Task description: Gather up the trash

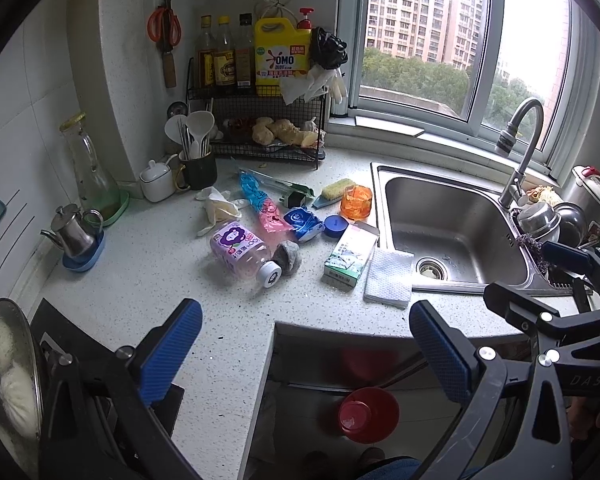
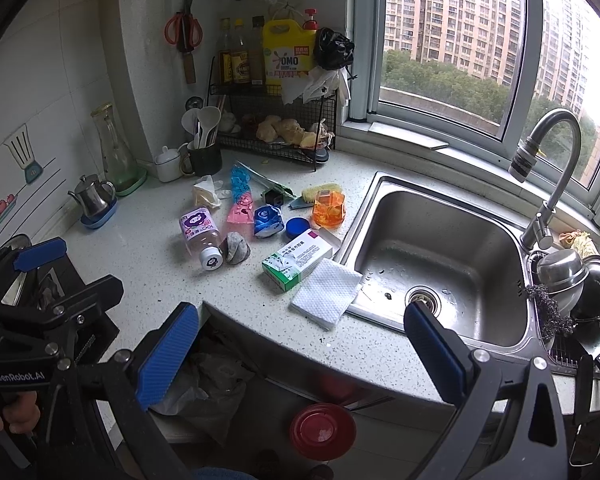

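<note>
At centre frame we see a speckled, matt stone-look counter (image 1: 148, 280). Right of it lies a brushed, glossy steel sink (image 2: 452, 240), and on its rim a dimpled white paper towel (image 2: 326, 292). Left of that towel sit a smooth cardboard box (image 2: 296, 258) and a clear, glossy plastic bottle (image 1: 240, 246). At the lower edge, we note ribbed, matt blue pads (image 1: 172, 352) on black plastic arms.

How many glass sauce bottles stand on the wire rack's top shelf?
3, side by side left of the yellow detergent jug: yellow-capped bottle, second yellow-capped bottle, dark-capped bottle. More may hide behind.
</note>
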A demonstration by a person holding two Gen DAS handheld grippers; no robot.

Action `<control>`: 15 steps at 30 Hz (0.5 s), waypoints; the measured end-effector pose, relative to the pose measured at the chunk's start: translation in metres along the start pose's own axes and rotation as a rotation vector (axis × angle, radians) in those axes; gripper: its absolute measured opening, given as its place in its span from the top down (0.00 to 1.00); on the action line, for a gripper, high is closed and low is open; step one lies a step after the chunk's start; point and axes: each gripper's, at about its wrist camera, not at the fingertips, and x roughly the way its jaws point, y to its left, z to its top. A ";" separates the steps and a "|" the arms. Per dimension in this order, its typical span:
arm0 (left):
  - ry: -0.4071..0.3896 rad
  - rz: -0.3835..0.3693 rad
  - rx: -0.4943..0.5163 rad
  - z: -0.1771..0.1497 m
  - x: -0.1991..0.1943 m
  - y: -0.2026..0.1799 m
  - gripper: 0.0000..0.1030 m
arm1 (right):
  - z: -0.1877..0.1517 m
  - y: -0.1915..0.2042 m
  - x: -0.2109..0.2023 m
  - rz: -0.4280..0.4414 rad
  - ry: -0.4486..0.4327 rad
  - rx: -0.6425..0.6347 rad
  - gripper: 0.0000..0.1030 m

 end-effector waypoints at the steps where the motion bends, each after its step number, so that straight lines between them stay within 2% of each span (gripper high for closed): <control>1: 0.000 0.005 0.000 0.000 0.000 -0.001 0.00 | 0.001 0.000 0.001 0.004 0.002 -0.001 0.00; 7: 0.005 0.029 -0.003 0.005 0.005 -0.012 0.00 | 0.003 -0.010 0.005 0.039 0.005 -0.032 0.00; 12: 0.013 0.043 -0.019 0.013 0.010 -0.020 0.00 | 0.007 -0.020 0.008 0.030 0.009 -0.090 0.00; 15: 0.017 0.087 0.005 0.017 0.014 -0.025 0.00 | 0.011 -0.031 0.012 0.035 0.004 -0.103 0.00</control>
